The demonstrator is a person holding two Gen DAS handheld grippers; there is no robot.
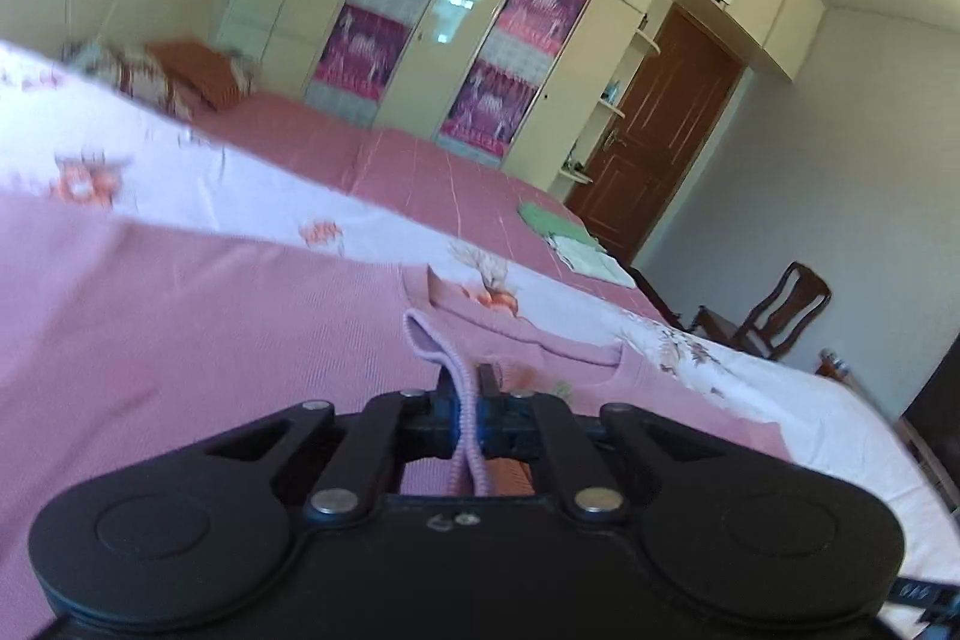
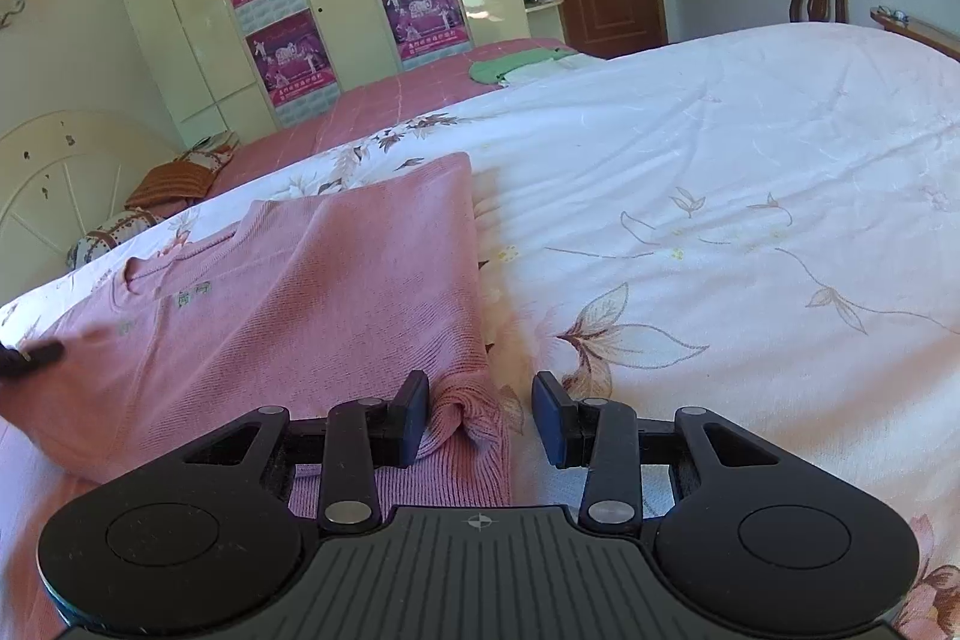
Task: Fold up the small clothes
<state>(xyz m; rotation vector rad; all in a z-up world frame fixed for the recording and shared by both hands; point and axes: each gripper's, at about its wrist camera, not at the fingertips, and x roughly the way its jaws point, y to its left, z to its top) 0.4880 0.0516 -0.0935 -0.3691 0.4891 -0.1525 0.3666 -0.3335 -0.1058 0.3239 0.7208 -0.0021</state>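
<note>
A pink knit sweater (image 2: 288,292) lies on the floral quilt (image 2: 720,196) that covers the near bed, spread mostly flat with its neckline toward the far left. It looks partly folded: its right edge runs in a straight line, as if one side were already turned in, though that is a judgement from the shape alone.

The left tool (image 1: 471,388) is pressed together on a ribbed strip of the sweater, probably a hem or cuff, which runs between its fingers. The right tool (image 2: 480,415) stands spread at the sweater's near right corner; a bunched bit of ribbed hem sits between the jaws, touching the left pad while the right pad is clear of it, so nothing is gripped there yet.

On the far bed a green garment (image 2: 516,67) and a pale one lie together, whether folded I cannot tell.

What remains, I judge, is securing the near corner and carrying the hem over toward the neckline.
</note>
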